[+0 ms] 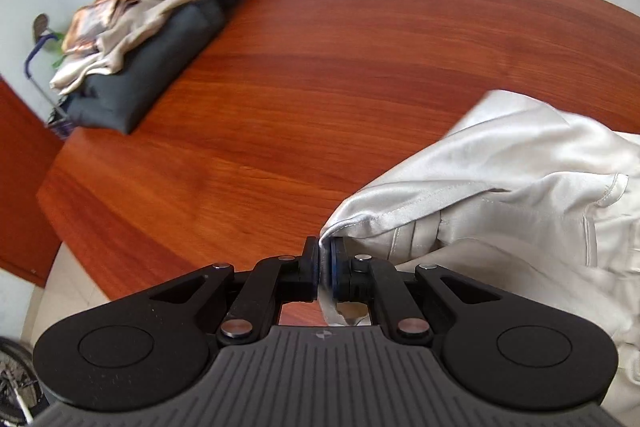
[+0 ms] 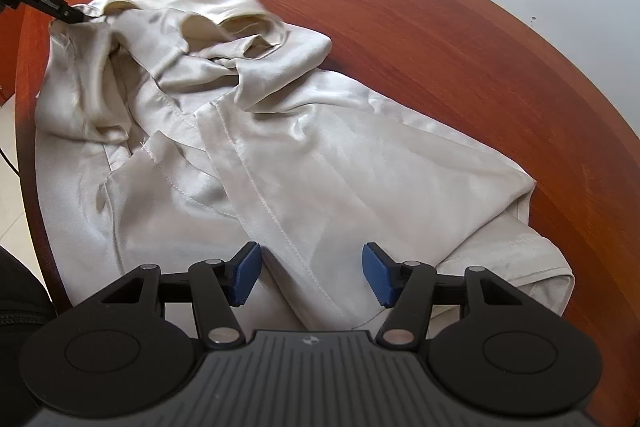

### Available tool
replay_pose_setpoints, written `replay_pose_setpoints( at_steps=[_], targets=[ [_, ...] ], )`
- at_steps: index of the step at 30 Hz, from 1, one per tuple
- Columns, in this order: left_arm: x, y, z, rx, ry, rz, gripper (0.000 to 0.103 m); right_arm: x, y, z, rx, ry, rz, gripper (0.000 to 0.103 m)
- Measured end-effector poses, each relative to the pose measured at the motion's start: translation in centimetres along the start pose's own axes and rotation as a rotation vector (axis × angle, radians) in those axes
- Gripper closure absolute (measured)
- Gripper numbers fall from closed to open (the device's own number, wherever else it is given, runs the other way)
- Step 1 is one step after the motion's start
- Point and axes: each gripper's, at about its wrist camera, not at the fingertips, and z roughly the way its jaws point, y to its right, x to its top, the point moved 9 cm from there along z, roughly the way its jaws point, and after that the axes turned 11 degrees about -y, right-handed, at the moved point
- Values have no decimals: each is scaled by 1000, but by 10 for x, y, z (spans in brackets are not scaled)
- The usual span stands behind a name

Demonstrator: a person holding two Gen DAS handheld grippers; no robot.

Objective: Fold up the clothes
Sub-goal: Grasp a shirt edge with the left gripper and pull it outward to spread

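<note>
Jaws of my left gripper [image 1: 325,257] are pinched tight on an edge of the pale satin garment [image 2: 280,147]; my right gripper [image 2: 311,273] stands wide above it, gripping nothing. It lies crumpled on the wooden table [image 2: 460,39]

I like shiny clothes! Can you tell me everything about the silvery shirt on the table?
The silvery shirt looks like smooth, shiny satin, pale cream-grey, with stitched seams. It lies crumpled and partly spread on the wooden table, bunched at the far end. The left gripper is shut on one edge of it. The right gripper is open above the near end, one seam running between its blue pads.
</note>
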Motion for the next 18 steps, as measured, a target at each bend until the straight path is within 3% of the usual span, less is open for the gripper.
replay_pose_setpoints(
  at_steps=[9, 15, 18],
  targets=[
    [1, -56, 29, 61, -58, -99, 96, -1, 4, -1, -25, -2, 13, 42],
    [-4, -78, 48, 60, -111, -154, 92, -1, 4, -1, -33, -6, 14, 53],
    [-5, -75, 42, 40, -86, -138, 89, 0, 2, 0, -39, -6, 5, 62]
  ],
)
